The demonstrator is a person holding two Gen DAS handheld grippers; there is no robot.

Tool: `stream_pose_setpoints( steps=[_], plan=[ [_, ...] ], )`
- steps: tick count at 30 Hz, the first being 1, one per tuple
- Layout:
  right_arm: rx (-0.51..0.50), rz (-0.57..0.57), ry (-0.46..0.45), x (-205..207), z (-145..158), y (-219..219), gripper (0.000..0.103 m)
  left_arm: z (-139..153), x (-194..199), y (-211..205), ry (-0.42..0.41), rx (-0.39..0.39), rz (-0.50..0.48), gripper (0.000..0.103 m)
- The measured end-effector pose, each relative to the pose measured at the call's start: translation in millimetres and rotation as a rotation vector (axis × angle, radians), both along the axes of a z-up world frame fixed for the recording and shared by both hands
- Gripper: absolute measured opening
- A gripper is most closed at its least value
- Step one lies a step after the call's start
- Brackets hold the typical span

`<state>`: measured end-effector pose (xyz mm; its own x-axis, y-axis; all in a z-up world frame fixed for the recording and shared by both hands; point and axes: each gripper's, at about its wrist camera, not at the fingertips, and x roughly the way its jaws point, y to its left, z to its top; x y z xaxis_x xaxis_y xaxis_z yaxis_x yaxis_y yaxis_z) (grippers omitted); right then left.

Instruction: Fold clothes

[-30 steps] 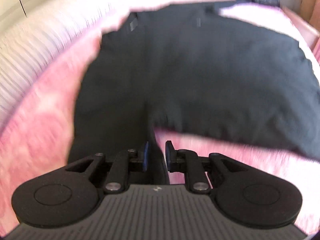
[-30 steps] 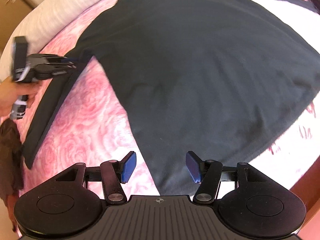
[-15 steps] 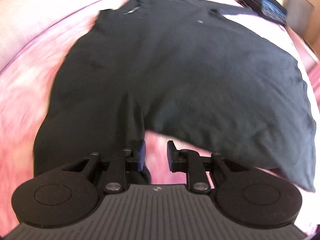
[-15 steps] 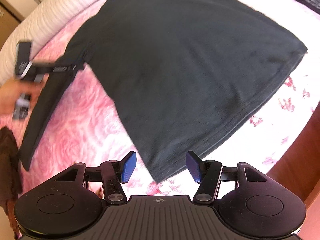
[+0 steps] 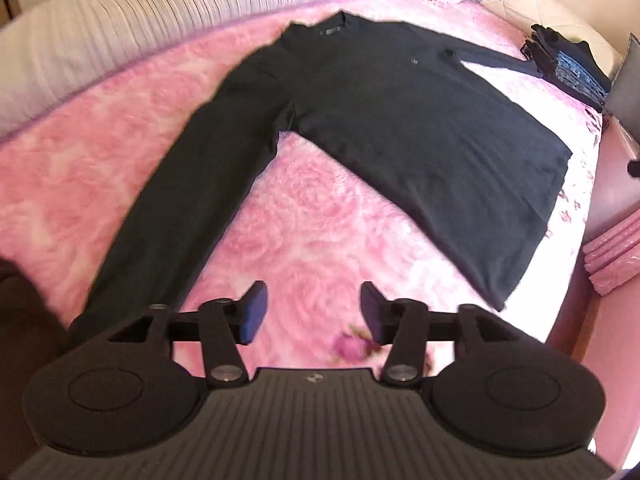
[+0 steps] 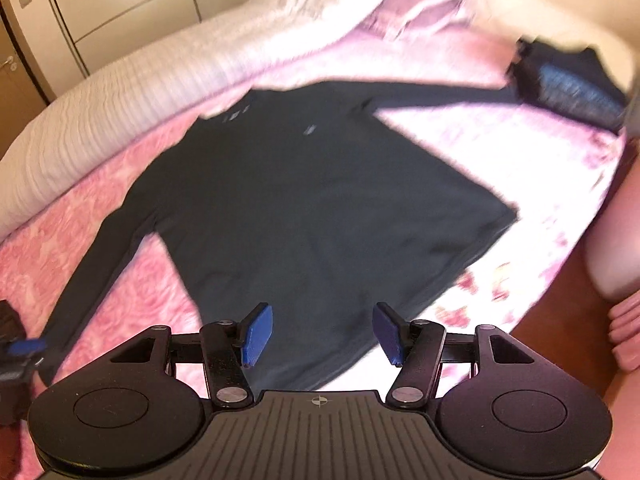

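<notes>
Lying flat on the pink bedspread point(image 5: 328, 248), the black shirt point(image 5: 420, 136) has both sleeves spread: layout done, first fold pending. Left gripper point(image 5: 311, 312) jaws opening, empty, near sleeve cuff just beside. Right gripper point(image 6: 322, 334) jaws opening, empty, above the hem. Next: pinch a sleeve, fold inward.
</notes>
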<state>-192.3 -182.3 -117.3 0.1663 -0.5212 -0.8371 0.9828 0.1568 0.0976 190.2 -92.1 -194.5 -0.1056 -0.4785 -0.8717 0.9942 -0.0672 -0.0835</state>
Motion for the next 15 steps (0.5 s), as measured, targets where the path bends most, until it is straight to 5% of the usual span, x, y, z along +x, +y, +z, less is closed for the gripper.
stream_pose_setpoints(
  steps=[7,15],
  plan=[
    [-0.053,-0.002,0.061,-50,43,51,0.079,69,-36,34,-0.023,-0.138,0.024,0.086],
    [-0.066,0.01,0.148,-67,60,99,0.081,93,-51,57,-0.009,-0.164,0.019,0.089]
  ],
)
